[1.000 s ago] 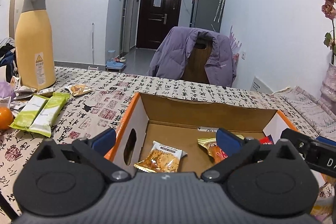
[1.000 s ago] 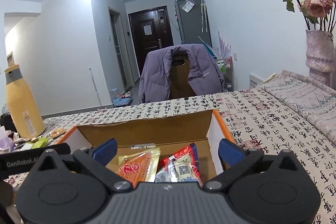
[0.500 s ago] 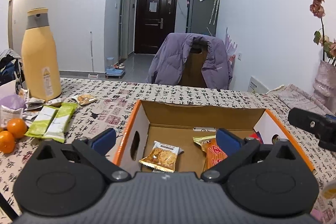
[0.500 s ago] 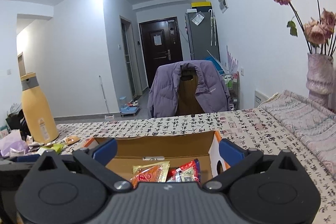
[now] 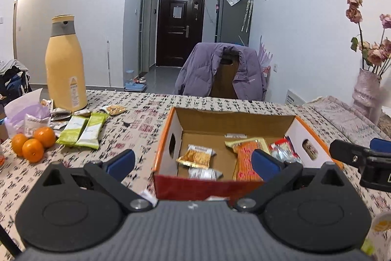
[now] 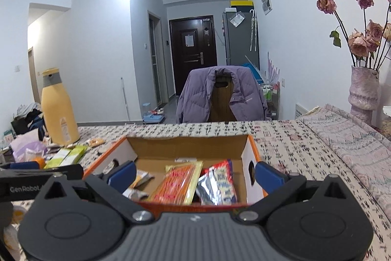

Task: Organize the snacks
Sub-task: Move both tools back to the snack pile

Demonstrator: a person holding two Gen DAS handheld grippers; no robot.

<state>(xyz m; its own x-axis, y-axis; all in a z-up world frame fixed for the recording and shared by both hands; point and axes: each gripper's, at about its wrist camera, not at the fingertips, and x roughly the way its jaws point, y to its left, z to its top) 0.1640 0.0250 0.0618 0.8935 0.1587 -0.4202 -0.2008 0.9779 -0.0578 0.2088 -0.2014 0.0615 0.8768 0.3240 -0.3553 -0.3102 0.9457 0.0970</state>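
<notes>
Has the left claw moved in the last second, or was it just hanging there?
Yes. The left claw pulled back and up: the cardboard box now shows its near wall.

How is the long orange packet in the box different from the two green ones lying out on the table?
The orange packet lies inside the cardboard box; the green packets lie out on the tablecloth. The orange packet is single, with yellow edging; the green ones are a side-by-side pair with white panels. All are flat, sealed and long.
</notes>
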